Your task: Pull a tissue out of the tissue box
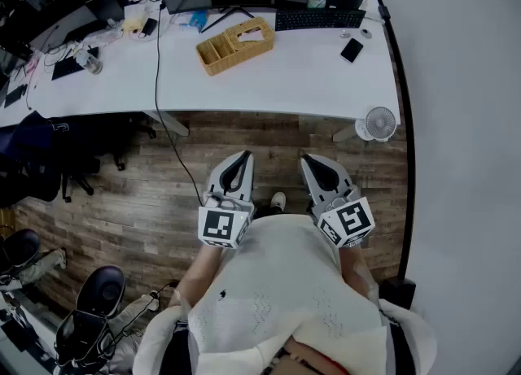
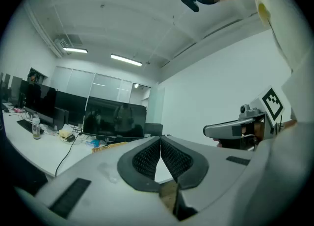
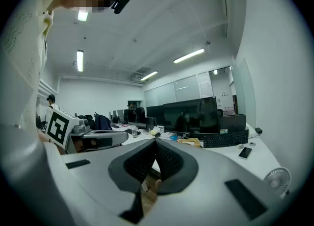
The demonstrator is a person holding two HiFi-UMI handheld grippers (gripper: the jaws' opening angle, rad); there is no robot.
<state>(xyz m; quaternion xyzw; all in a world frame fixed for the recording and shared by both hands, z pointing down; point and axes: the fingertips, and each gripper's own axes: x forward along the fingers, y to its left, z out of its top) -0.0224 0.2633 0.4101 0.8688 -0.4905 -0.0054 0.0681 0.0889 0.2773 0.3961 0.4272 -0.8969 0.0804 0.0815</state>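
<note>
We stand far from the tissue box (image 1: 247, 37), left gripper (image 1: 243, 157) and right gripper (image 1: 308, 159) jaws pressed together; next we reach and open.

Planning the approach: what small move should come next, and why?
Probably step in and reach the right hand-held gripper toward the tissue box, opening its jaws on the way. Both it and the left hand-held gripper are shut, empty and held near the body over the wooden floor, well short of the white desk carrying the box.
</note>
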